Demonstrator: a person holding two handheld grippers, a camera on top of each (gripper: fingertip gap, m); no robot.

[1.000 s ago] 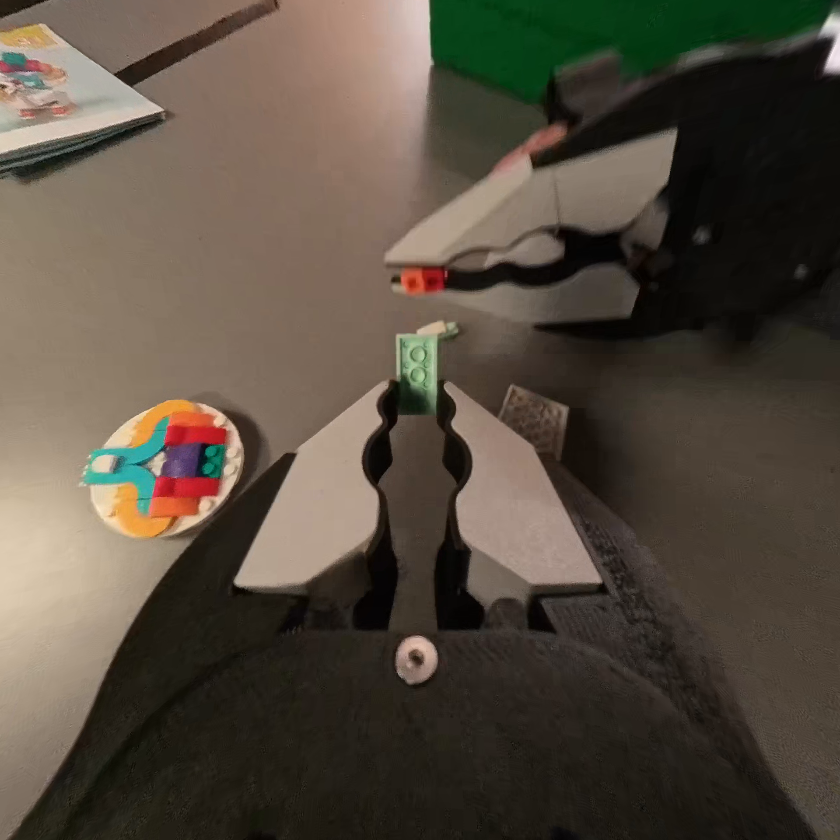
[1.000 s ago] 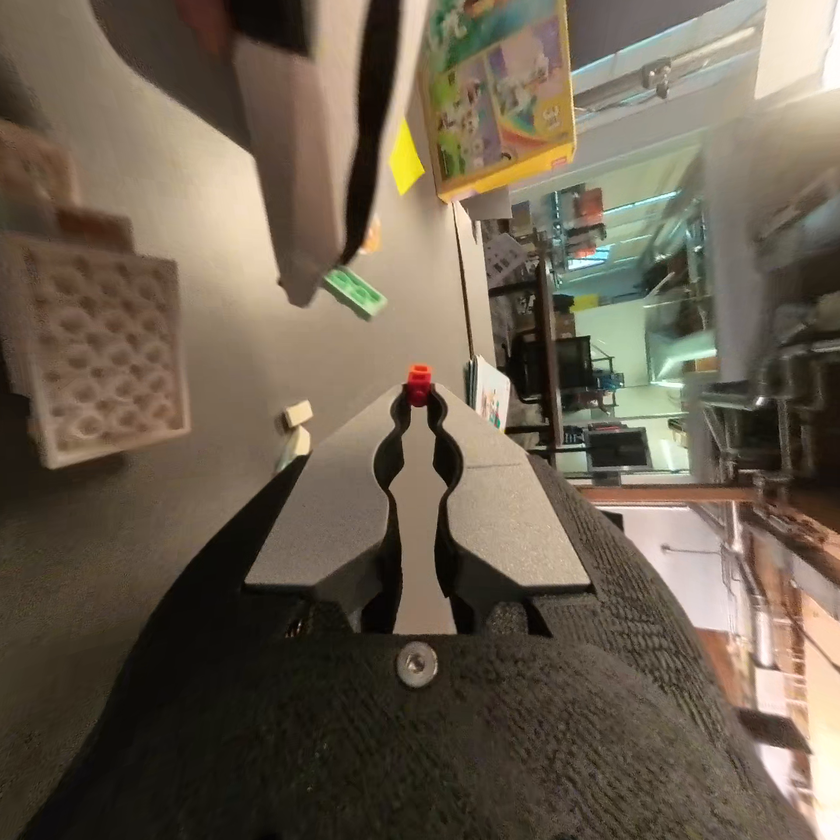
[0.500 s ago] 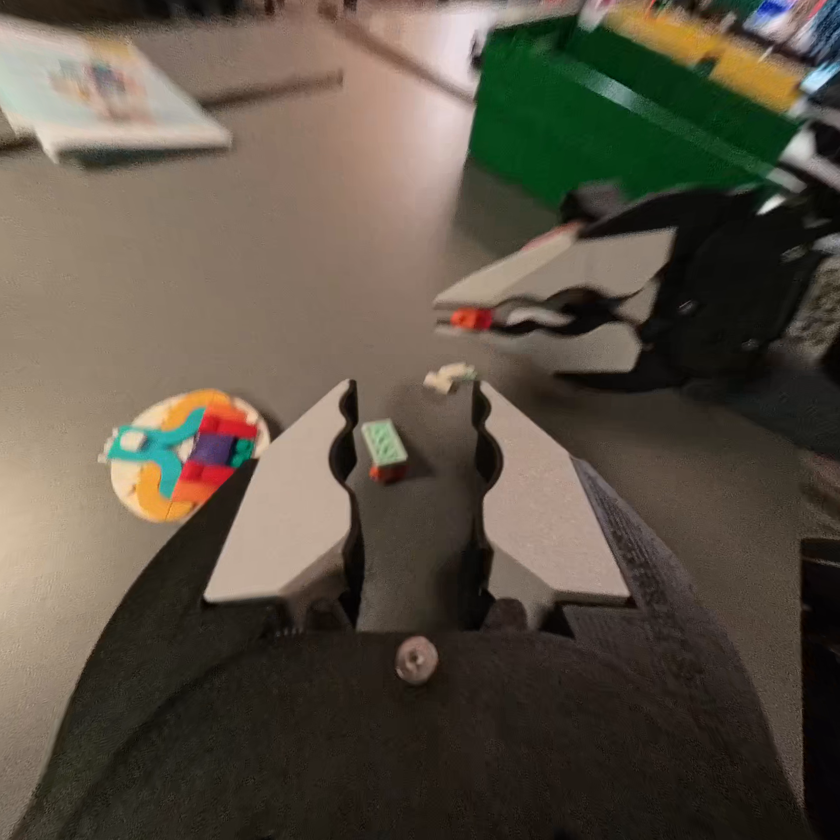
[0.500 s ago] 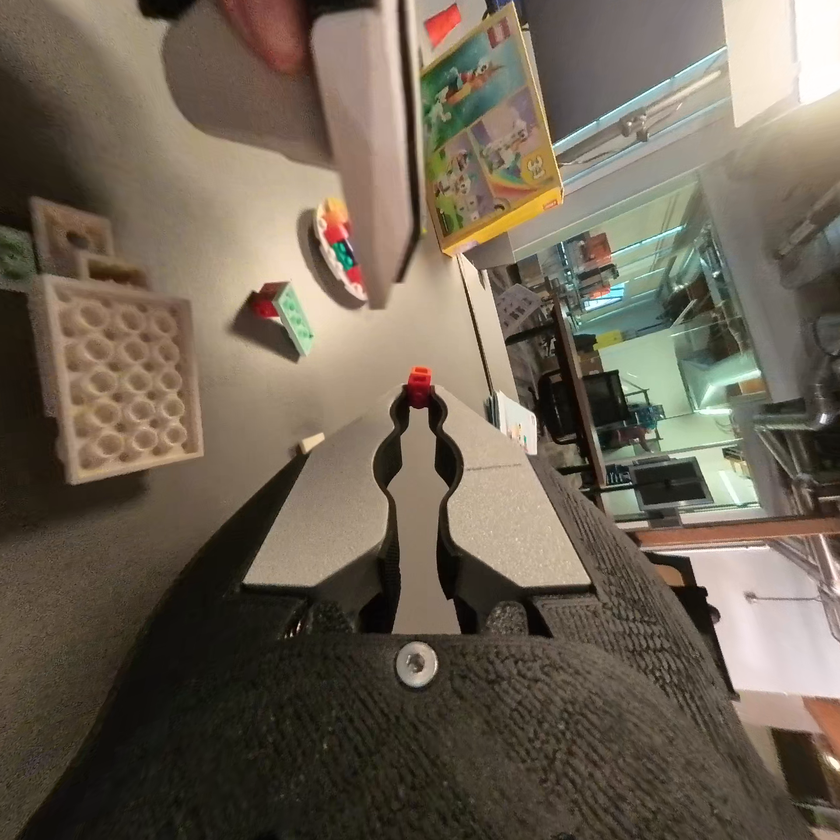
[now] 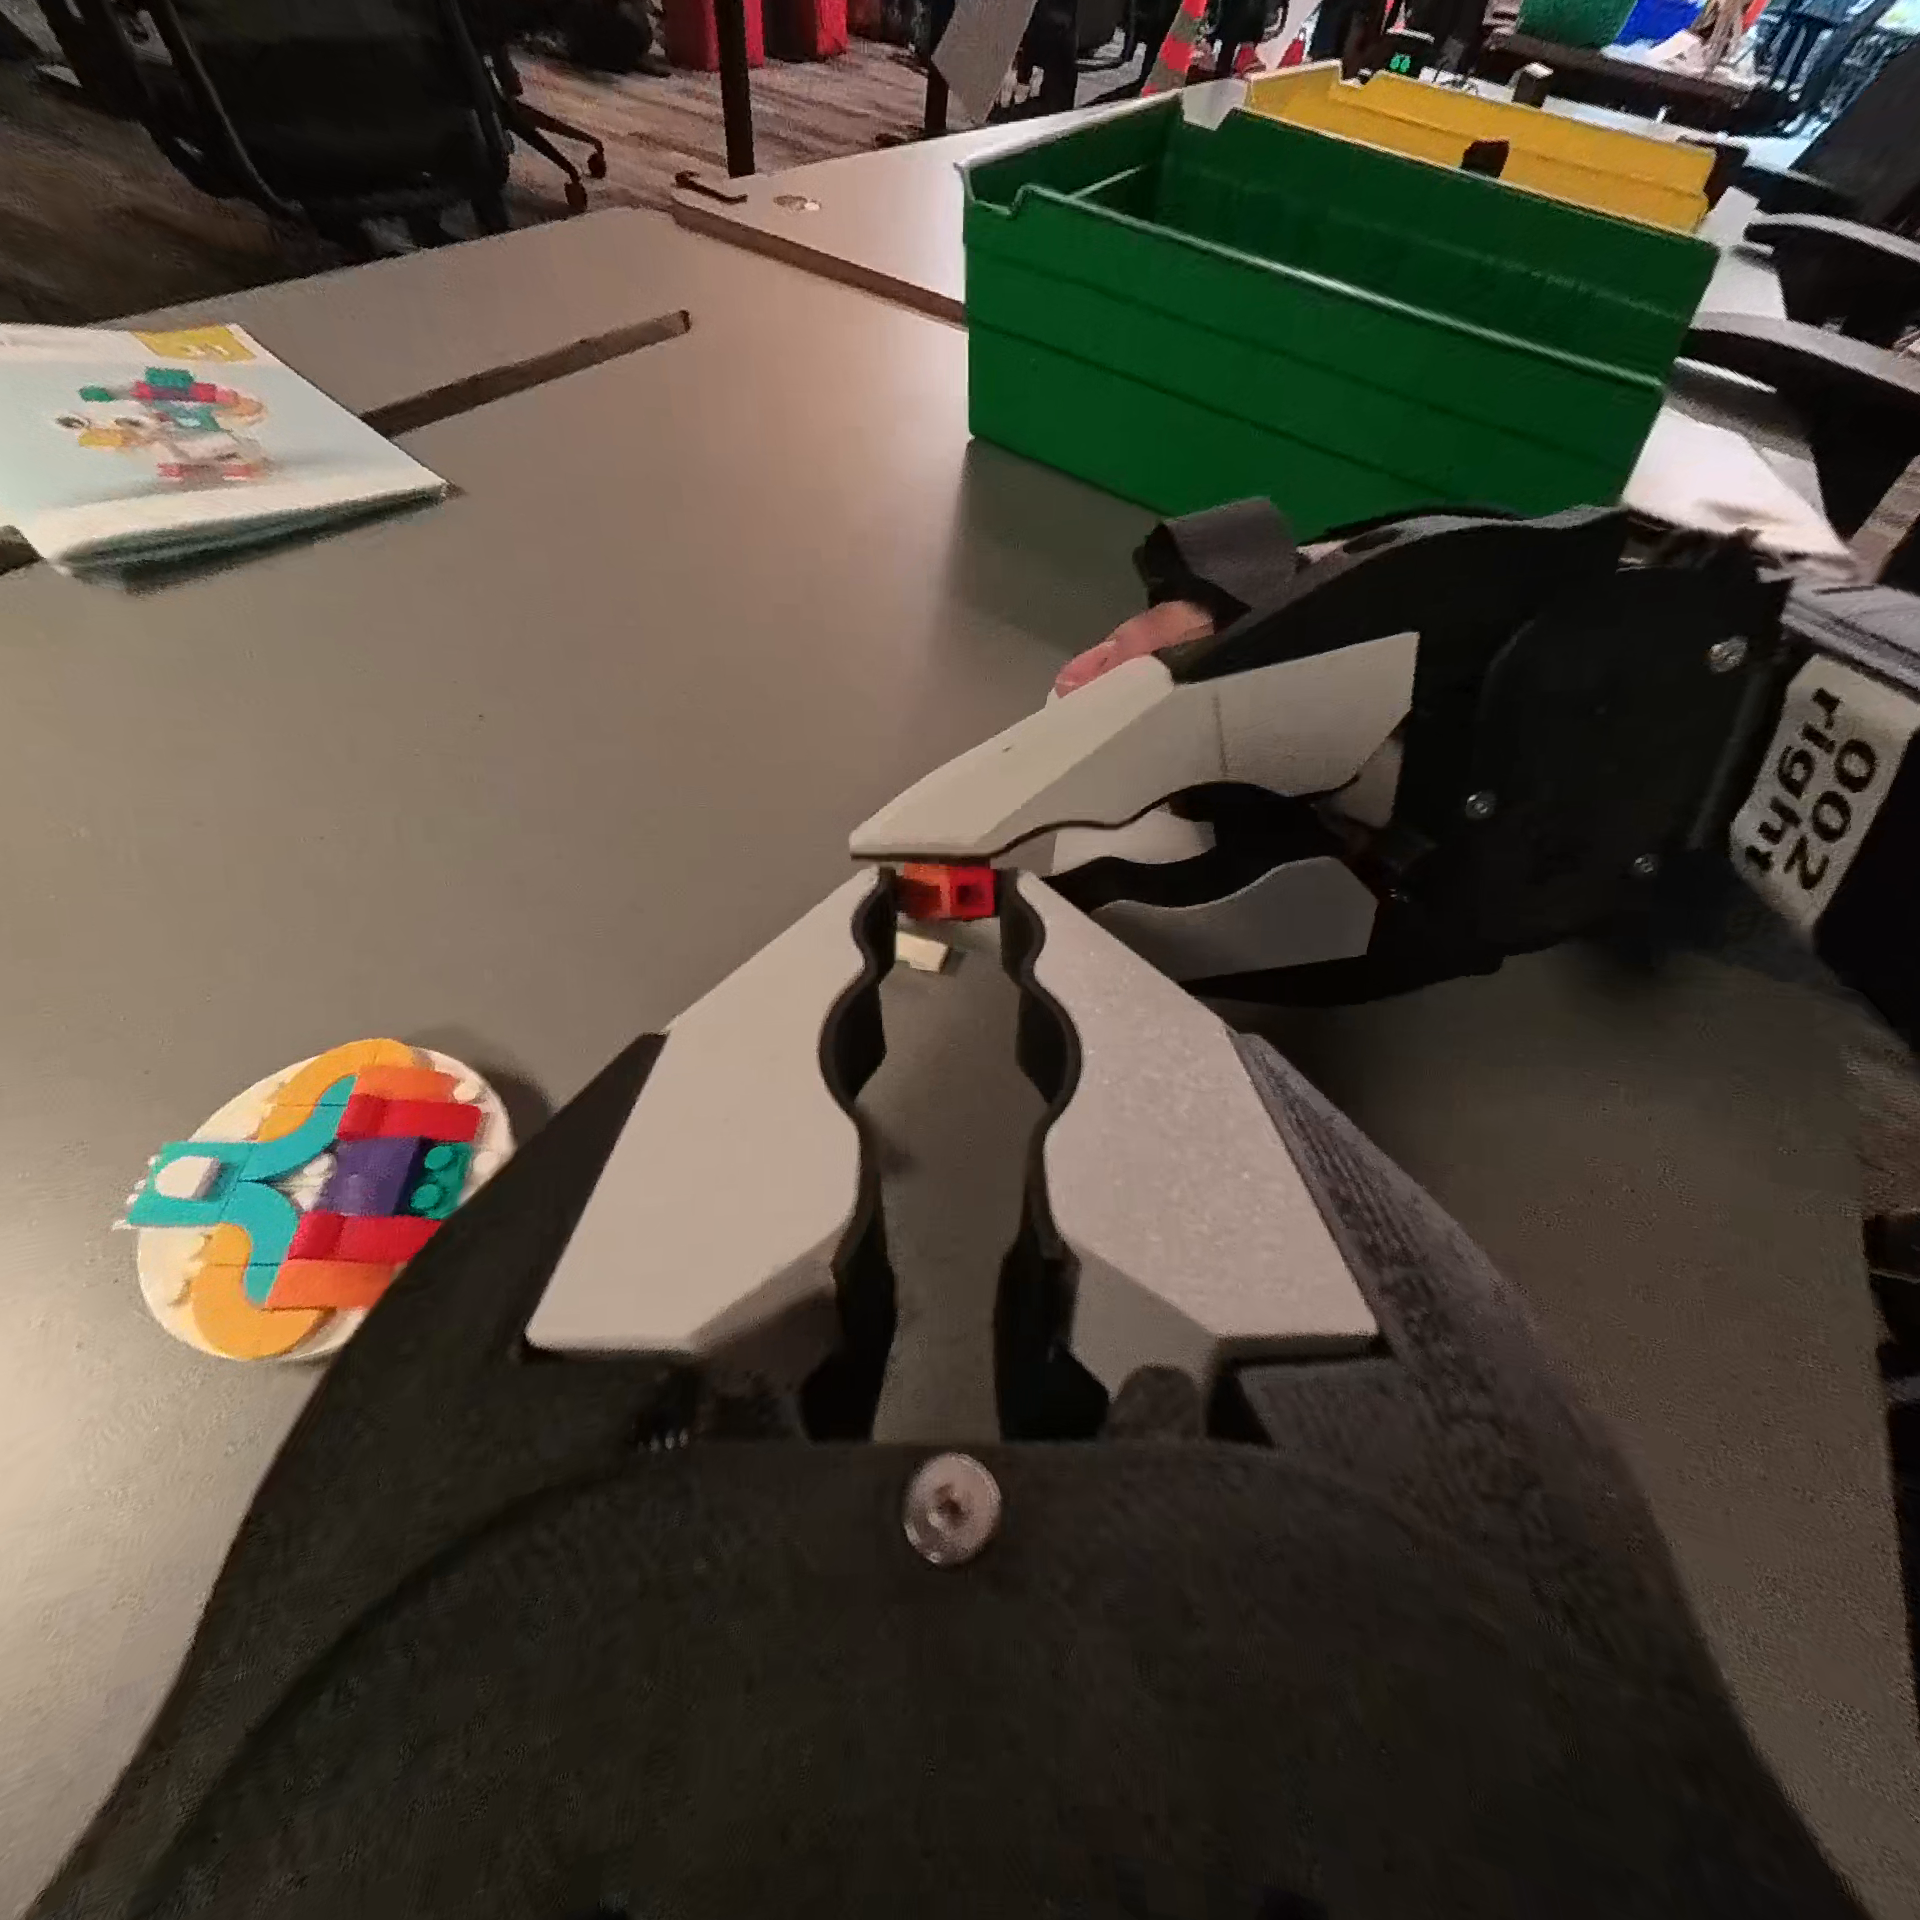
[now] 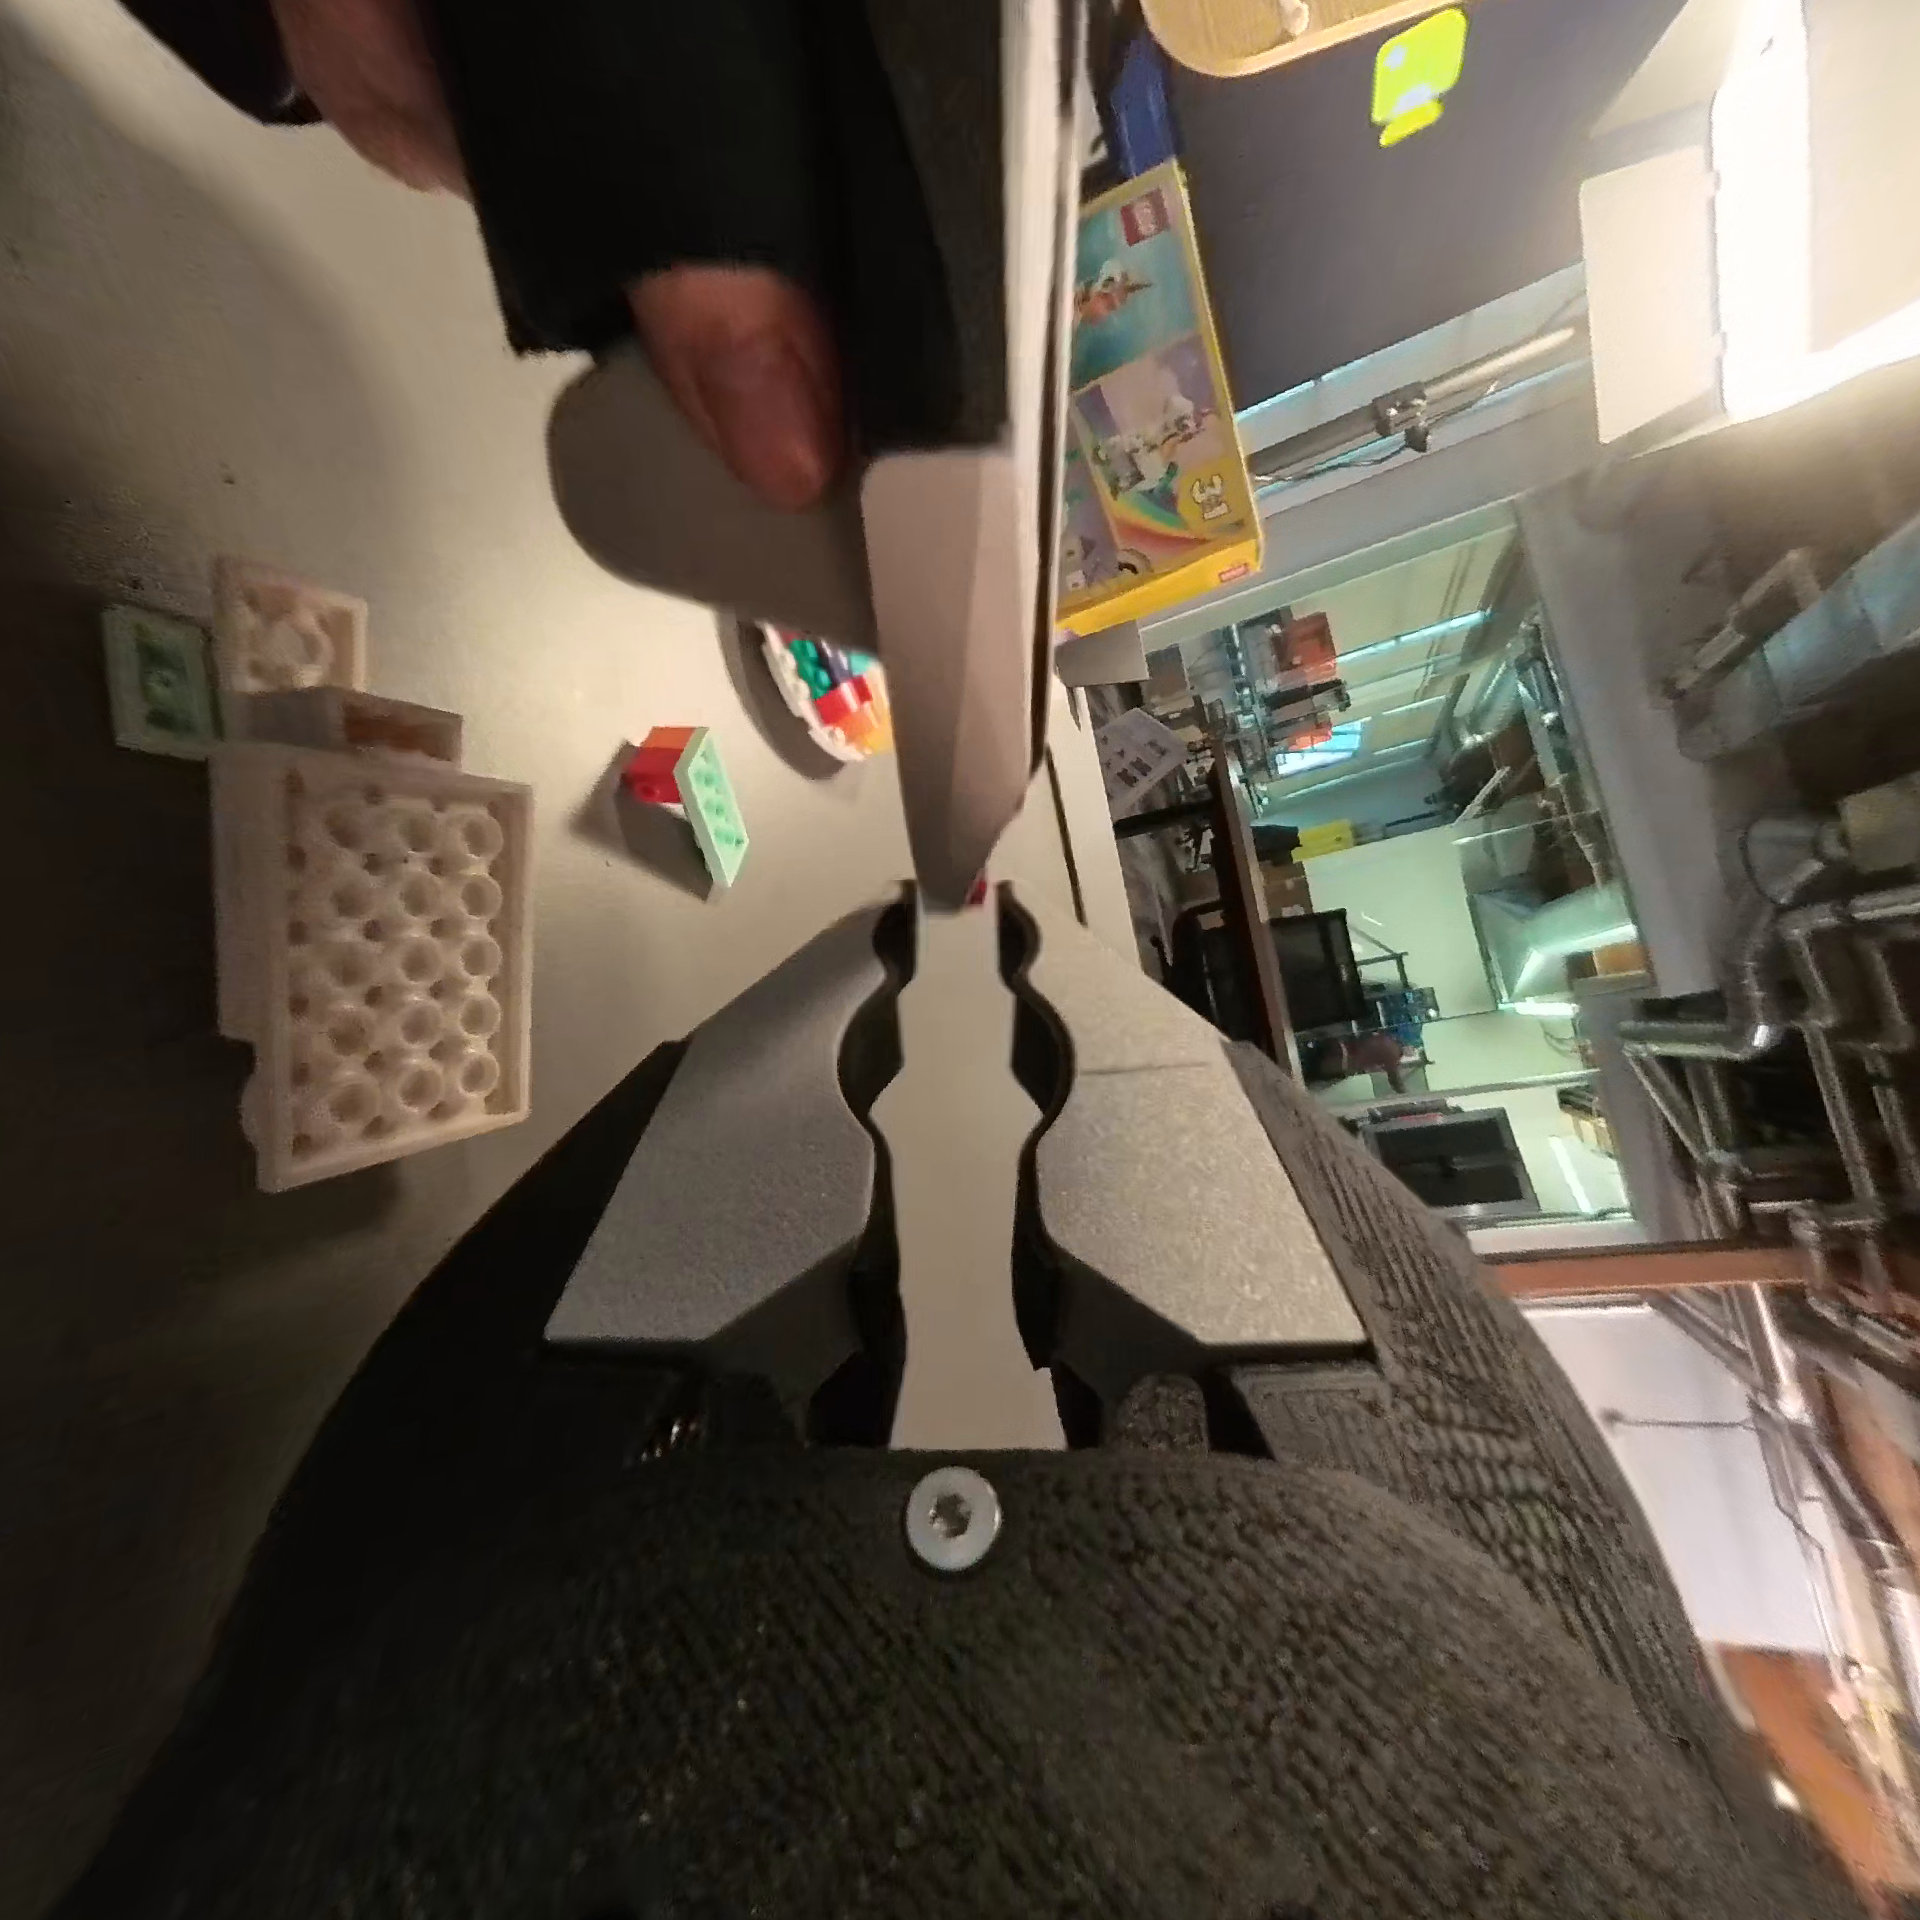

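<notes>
Count with me: one small red brick (image 5: 940, 891), and both your grippers meet on it above the grey table (image 5: 582, 665). Your right gripper (image 5: 914, 868) comes in from the right, turned on its side, fingers one above the other, clenched on the brick. Your left gripper (image 5: 940, 904) points forward with its two tips flanking that same brick; the tips sit close either side, but I cannot tell whether they actually press it. In the right wrist view the left gripper's grey finger (image 6: 961, 727) hangs down into the gap at your right gripper's (image 6: 956, 899) tips, hiding nearly all of the brick.

On the table: one round white plate (image 5: 312, 1195) with coloured pieces built on it, left of your left gripper. One mint plate with a red piece attached (image 6: 696, 805), lying tilted. One large white studded plate (image 6: 374, 966), underside up, with two smaller pale pieces (image 6: 291, 634) and one small green plate (image 6: 161, 691) just beside it. One tiny cream piece (image 5: 925, 953) lies under the meeting tips. Farther off: one green bin (image 5: 1299, 343), one booklet (image 5: 177, 436), one yellow box (image 6: 1153, 416).
</notes>
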